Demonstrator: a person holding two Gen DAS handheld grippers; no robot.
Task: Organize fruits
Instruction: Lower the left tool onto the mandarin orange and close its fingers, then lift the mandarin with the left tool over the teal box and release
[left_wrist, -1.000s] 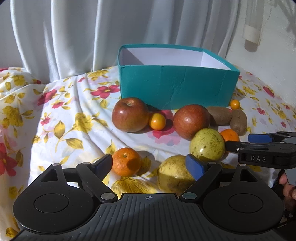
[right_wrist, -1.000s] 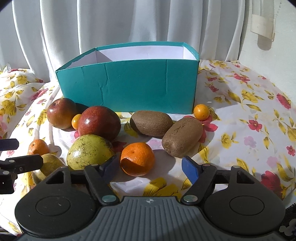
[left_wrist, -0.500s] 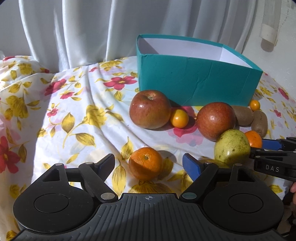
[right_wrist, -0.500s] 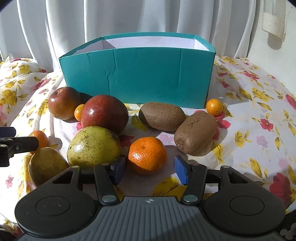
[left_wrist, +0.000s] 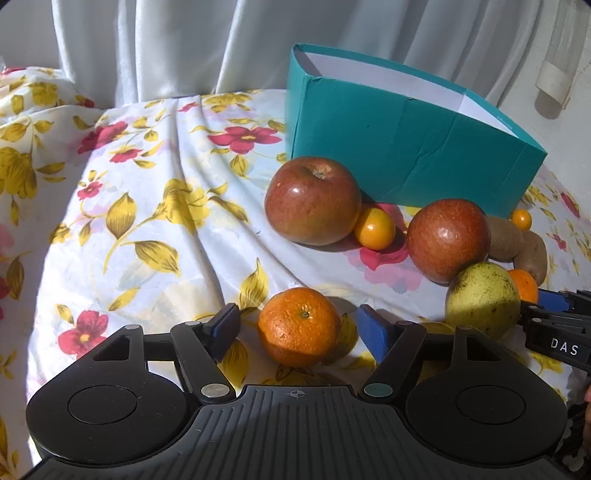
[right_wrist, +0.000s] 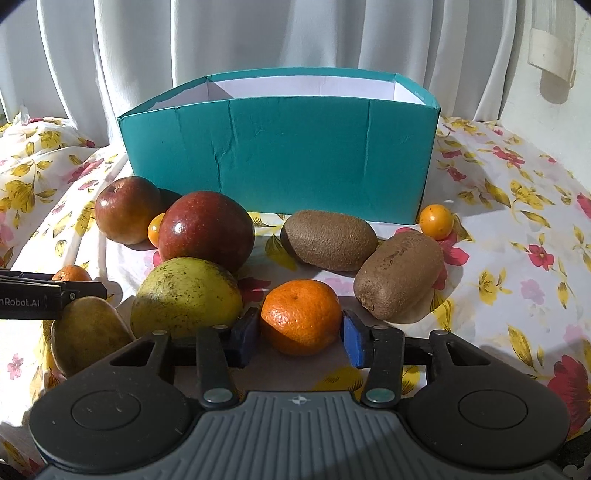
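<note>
Sunlight falls across a white floral cloth (left_wrist: 155, 206), printed with yellow leaves and red blossoms and rumpled into soft folds, with pale pleated curtains (right_wrist: 295, 37) hanging behind. On the cloth stands a teal cardboard box (right_wrist: 288, 166), open-topped, white inside, its front wall creased. Before it lie the fruits: two glossy red apples (right_wrist: 127, 210) (right_wrist: 207, 230), with a small smooth orange fruit (left_wrist: 375, 228) tucked between them and another (right_wrist: 436, 221) by the box's right corner; two fuzzy brown kiwis (right_wrist: 328, 240) (right_wrist: 399, 275), touching; a speckled yellow-green guava (right_wrist: 184, 295); and a duller, pear-shaped fruit (right_wrist: 86, 334) beside it.

The left gripper (left_wrist: 297, 328) sits low over the cloth, its blue pads (left_wrist: 373, 332) spread apart on either side of a dimpled mandarin (left_wrist: 299, 326), with gaps showing on both sides. The right gripper (right_wrist: 300, 332) brackets a second mandarin (right_wrist: 301, 315) much more narrowly; its pads (right_wrist: 352, 341) appear to touch the peel, though shadow on the left side makes firm contact hard to confirm. Both mandarins rest on the cloth, in front of the box.
</note>
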